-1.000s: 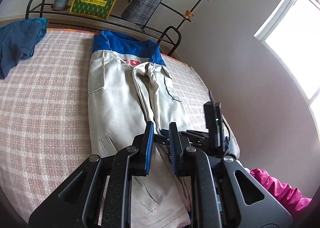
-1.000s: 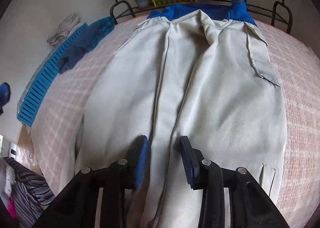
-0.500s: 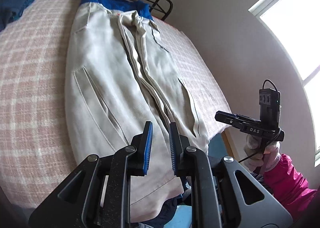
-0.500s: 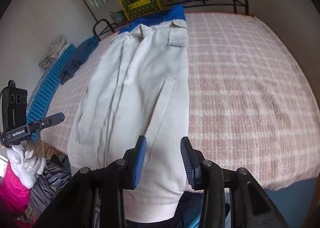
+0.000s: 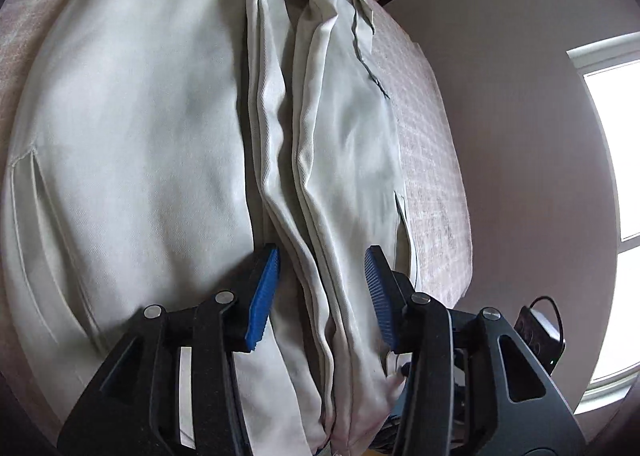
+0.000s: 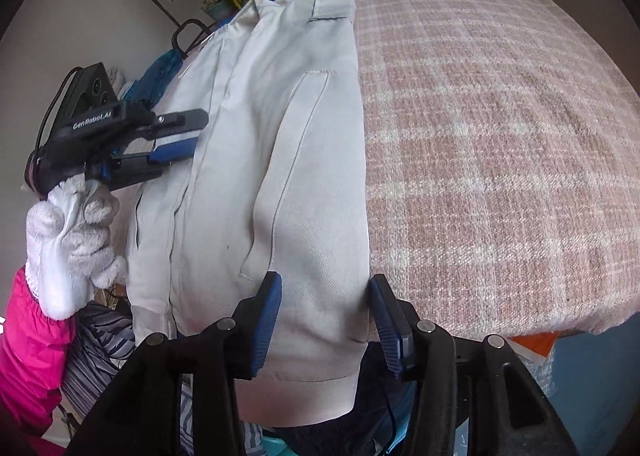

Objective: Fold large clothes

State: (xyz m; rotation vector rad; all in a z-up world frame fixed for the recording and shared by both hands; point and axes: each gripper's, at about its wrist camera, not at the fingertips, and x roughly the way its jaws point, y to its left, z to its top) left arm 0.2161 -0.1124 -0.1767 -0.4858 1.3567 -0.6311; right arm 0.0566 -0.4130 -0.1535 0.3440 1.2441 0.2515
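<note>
Looking along the left gripper [image 5: 320, 288], its jaws had just been opening, half-wide astride the jacket [image 5: 140, 135]'s front placket, risking bunched seams. In the right view, the right gripper [image 6: 325, 320], also just opening, straddled the cream, blue-collared jacket's hem corner overhanging the bed [image 6: 500, 135], pads clear.

Jacket [image 6: 280, 159] on the bed [image 6: 500, 143], hem over its near edge
</note>
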